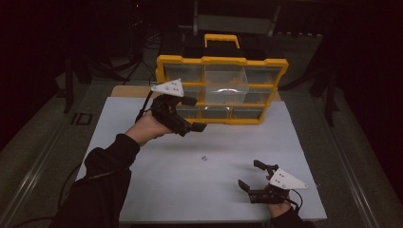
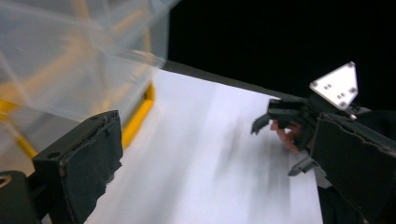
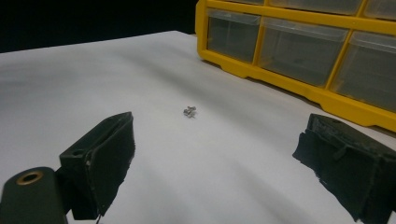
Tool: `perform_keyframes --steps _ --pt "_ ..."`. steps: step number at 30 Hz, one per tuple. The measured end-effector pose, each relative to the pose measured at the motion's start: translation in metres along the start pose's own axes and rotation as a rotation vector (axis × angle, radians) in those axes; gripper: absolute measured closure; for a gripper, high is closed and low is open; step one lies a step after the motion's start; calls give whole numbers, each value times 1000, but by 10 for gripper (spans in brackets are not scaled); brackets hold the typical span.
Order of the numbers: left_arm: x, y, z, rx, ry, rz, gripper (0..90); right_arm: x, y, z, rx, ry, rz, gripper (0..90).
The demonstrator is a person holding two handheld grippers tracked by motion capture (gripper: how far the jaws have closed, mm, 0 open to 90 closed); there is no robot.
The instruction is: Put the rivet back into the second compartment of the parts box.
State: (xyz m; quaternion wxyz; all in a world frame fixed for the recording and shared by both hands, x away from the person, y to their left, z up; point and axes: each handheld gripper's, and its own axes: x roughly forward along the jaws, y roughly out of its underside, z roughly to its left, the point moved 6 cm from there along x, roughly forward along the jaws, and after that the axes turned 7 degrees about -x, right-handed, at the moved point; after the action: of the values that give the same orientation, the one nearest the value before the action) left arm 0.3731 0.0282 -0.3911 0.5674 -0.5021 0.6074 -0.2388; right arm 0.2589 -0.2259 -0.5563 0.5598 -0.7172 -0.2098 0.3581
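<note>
Small metal piece lay alone on the white surface, between two open hand-held grippers.
The piece sat in front of the yellow organizer case, well apart from it. The right hand-held gripper hovered near the surface's front edge, jaws spread wide and empty, facing the piece. The left hand-held gripper hung raised just beside the case's lower left drawers, jaws also apart, holding nothing.
</note>
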Motion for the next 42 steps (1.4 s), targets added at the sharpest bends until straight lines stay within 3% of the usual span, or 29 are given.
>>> perform_keyframes --steps 1,5,9,14,21,26,35,42 --pt "6 11 -2 8 8 -1 34 0 0 1 1 -4 3 96" --pt "16 28 -2 10 19 10 60 0 0 1 -3 -3 2 96" --pt "26 48 3 -12 24 2 123 0 0 1 0 -6 4 96" --pt "41 73 11 -18 10 36 201 1 1 2 -1 -10 10 96" --pt "65 105 23 -64 5 80 298 2 2 3 -1 -18 18 96" --pt "75 118 25 -77 13 101 383 2 2 3 3 -20 20 96" --pt "93 139 41 -131 -47 154 576 3 3 4 1 -25 27 96" --pt "108 155 43 -161 -55 218 657 4 3 4 0 -29 31 96"
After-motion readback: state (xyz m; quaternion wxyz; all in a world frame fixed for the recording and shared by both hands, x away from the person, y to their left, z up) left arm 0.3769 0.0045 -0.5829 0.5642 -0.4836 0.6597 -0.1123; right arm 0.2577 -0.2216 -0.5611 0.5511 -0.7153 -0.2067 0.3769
